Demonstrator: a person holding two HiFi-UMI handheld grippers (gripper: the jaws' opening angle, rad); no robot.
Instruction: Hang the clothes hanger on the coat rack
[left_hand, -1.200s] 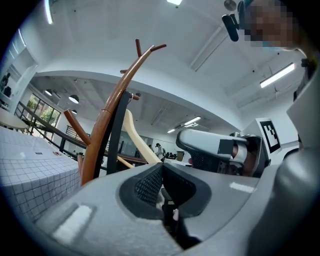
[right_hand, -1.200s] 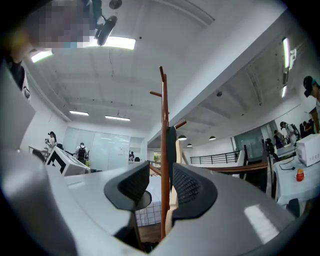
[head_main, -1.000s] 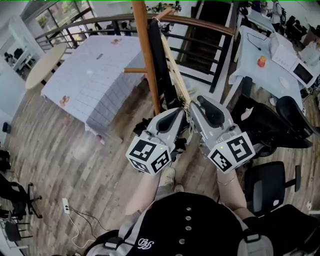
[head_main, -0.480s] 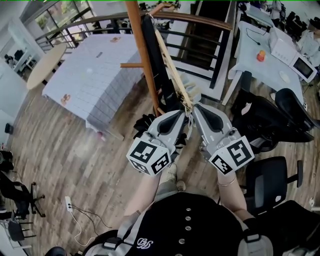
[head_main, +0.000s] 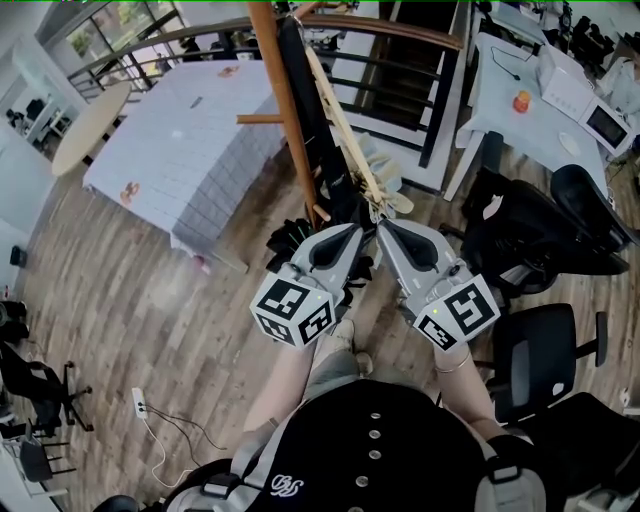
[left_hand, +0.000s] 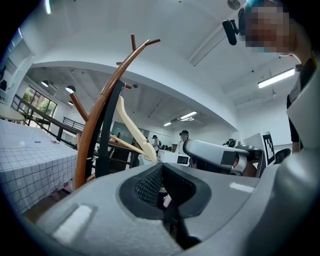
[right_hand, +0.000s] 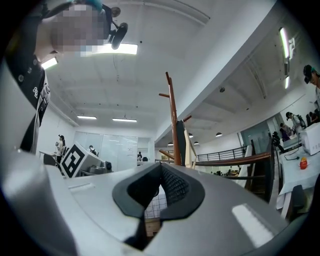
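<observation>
A brown wooden coat rack (head_main: 285, 110) stands in front of me. A pale wooden hanger (head_main: 345, 130) leans along its pole beside a black garment (head_main: 310, 110), its top end up among the pegs. My left gripper (head_main: 355, 238) and right gripper (head_main: 385, 230) sit side by side just below the hanger's lower end, both shut and empty. In the left gripper view the rack (left_hand: 95, 135) and hanger (left_hand: 132, 130) rise beyond the closed left gripper (left_hand: 162, 195). The right gripper view shows the rack (right_hand: 174, 125) and hanger (right_hand: 189, 145) past the closed right gripper (right_hand: 157, 192).
A table with a checked cloth (head_main: 190, 150) stands left of the rack, with a round table (head_main: 90, 125) beyond it. A dark stair railing (head_main: 400, 60) runs behind. Black office chairs (head_main: 540, 250) and a white desk (head_main: 540, 110) are at the right. A power strip (head_main: 140, 400) lies on the wooden floor.
Both grippers have sunk and drawn back toward me from the hanger. The right gripper's jaws have closed. The hanger stays on the rack.
</observation>
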